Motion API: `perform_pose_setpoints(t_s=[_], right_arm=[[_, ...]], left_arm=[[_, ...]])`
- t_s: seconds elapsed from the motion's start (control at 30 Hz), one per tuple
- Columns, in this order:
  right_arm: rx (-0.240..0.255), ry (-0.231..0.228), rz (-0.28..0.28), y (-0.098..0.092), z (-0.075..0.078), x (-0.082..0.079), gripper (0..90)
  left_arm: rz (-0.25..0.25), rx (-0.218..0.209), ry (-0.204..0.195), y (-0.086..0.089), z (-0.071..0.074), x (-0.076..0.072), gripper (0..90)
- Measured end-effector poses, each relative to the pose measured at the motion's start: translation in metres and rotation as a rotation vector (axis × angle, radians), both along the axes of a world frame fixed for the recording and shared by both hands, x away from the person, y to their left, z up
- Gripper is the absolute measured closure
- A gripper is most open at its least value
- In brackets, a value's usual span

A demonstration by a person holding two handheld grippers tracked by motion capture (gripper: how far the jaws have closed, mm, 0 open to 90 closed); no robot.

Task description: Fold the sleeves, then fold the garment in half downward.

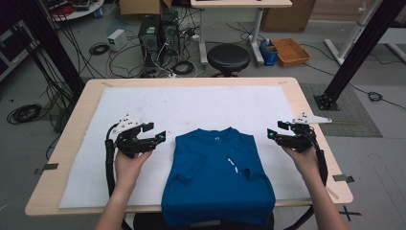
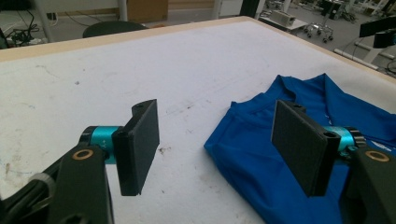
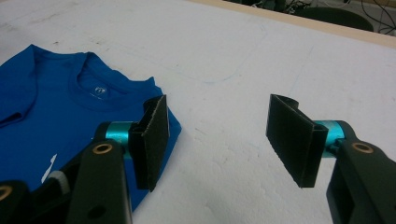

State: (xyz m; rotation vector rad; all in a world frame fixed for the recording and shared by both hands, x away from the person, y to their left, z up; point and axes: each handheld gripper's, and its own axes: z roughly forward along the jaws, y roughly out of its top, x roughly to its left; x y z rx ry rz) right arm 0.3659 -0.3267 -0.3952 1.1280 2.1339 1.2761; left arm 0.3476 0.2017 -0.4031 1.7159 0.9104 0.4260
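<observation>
1. Shirt: blue tee, partly folded, near edge of surface, hem apparently overhanging.
2. Left hand-held gripper: jaws wide, nothing between, just beside shoulder.
3. Right hand-held gripper: wide, nothing held, beside other shoulder.

A light wooden table is carrying a white mat covering most of its top; a folded blue T-shirt is lying on the mat, overhanging the near edge.
</observation>
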Motion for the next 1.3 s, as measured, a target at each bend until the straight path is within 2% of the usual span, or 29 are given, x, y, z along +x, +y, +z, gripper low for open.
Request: perform_pose_setpoints(t_s=[0.3,0.5,0.67,0.8,0.97,1.1,1.17,1.3], right_arm=[[0.0,0.003,-0.005,0.0,-0.001,0.003,39.3],[0.006,-0.001,-0.014,0.001,-0.003,0.005,39.3],[0.014,0.012,-0.021,0.002,-0.005,0.008,39.4],[0.006,0.022,-0.01,0.007,-0.008,0.012,39.4],[-0.012,0.029,0.002,0.015,-0.011,0.015,39.6],[-0.01,0.034,-0.002,0.019,-0.013,0.018,40.3],[-0.002,0.043,-0.007,0.021,-0.014,0.022,40.4],[0.015,0.075,-0.008,0.025,-0.021,0.031,40.4]], left_arm=[[-0.012,0.012,0.007,-0.002,0.0,0.0,32.6],[-0.027,0.007,0.031,-0.006,0.001,0.002,34.9],[-0.047,0.03,0.048,-0.012,0.001,0.006,37.3],[-0.073,0.042,0.081,-0.022,-0.001,0.012,37.5],[-0.083,0.085,0.121,-0.036,-0.009,0.021,37.5],[-0.087,0.108,0.158,-0.042,-0.016,0.027,38.5],[-0.094,0.106,0.178,-0.045,-0.018,0.031,42.6],[-0.088,0.141,0.225,-0.052,-0.02,0.041,42.6]])
